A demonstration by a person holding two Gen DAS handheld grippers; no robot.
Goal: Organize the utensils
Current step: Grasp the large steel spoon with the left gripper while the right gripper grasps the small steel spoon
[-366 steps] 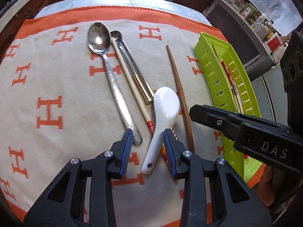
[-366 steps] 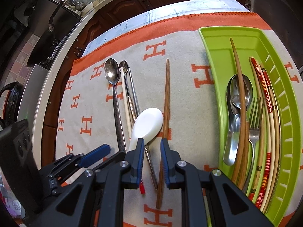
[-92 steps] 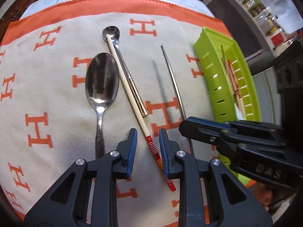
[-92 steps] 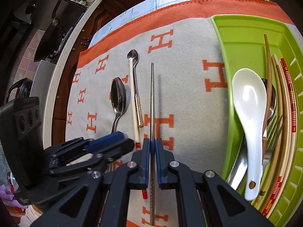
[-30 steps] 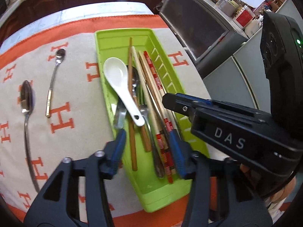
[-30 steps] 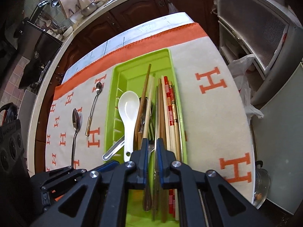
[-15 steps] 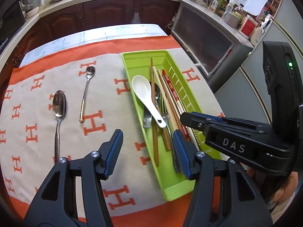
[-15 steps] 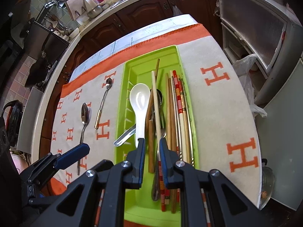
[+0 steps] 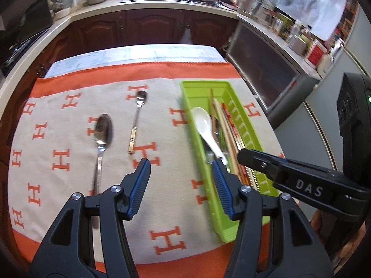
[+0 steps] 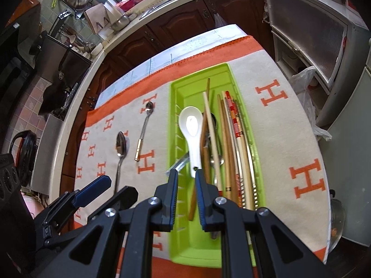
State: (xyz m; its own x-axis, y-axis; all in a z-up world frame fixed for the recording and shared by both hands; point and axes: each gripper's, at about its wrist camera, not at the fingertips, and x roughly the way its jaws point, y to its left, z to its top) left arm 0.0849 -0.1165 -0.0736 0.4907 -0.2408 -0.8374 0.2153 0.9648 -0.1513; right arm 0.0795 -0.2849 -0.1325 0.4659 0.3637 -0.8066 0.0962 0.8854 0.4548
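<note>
On the left part of the tabletop, over the orange-bordered blanket (image 9: 69, 120), a large steel spoon (image 9: 102, 139) lies with its bowl toward the far edge. It is the likelier one to slip: its handle runs back under the left gripper (image 9: 178, 185), so a grab there could pinch blanket along with metal. Just beside it to the right lies a slim gold-handled teaspoon (image 9: 135, 125), thin and flat against the cloth, and jaws closing a little off line could skate over it or push it sideways.

The left gripper hovers above the blanket between the teaspoon and the green tray (image 9: 192, 120), its jaws released, spread apart and empty.

The tray sits toward the right edge and is already crowded: a white ceramic spoon (image 10: 191, 127), wooden chopsticks (image 10: 226, 143), red-banded chopsticks (image 10: 236, 127) and steel cutlery partly hidden beneath. Another spoon dropped on this pile may ride up on the chopsticks, or knock the ceramic spoon.

The right gripper (image 10: 186, 180) hangs over the tray's near end, jaws narrowly parted and holding nothing.
</note>
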